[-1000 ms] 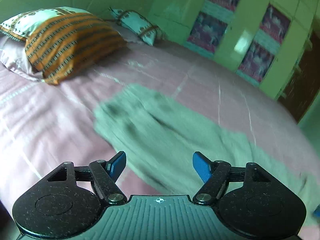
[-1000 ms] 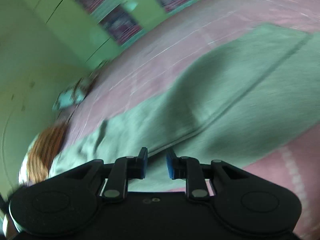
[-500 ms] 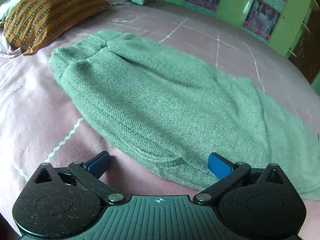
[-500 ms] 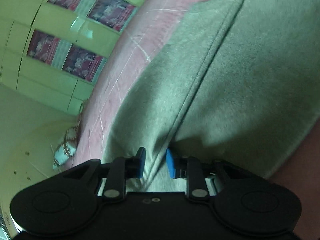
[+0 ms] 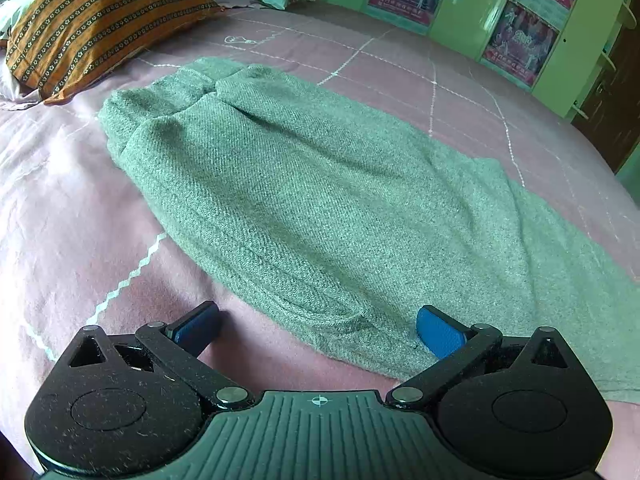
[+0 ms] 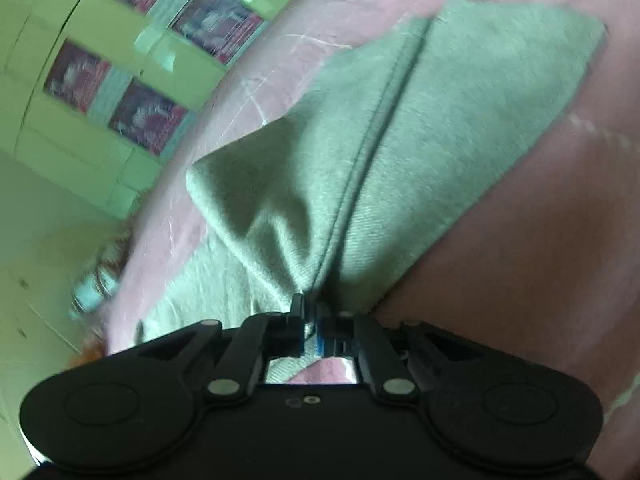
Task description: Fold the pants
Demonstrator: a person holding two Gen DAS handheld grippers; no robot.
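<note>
On the pink quilted bedspread [image 5: 72, 216] we have the grey-green knitted pants [image 5: 320, 200] spread out flat, one end near the orange striped pillow [image 5: 96, 20], the other running off toward the right gripper. We judge the cloth soft, limp and fairly light, with enough nap not to slip from rubber pads; it will sag and drag wherever it is not carried, so the sensible holds are the thick hems and seams at matching corners. Our left gripper [image 5: 318, 326] stands with its blue fingers [image 5: 438, 336] spread wide, straddling the near hem and pressing on nothing. Our right gripper [image 6: 310, 320] has its fingers pinched together on a seam of the pants, the cloth tenting up from the bed. Compared with a second ago, the left fingers have gone from partly spread to fully spread and come in low over the hem, while the right fingers, then slightly parted and empty, have closed on the fabric.
</note>
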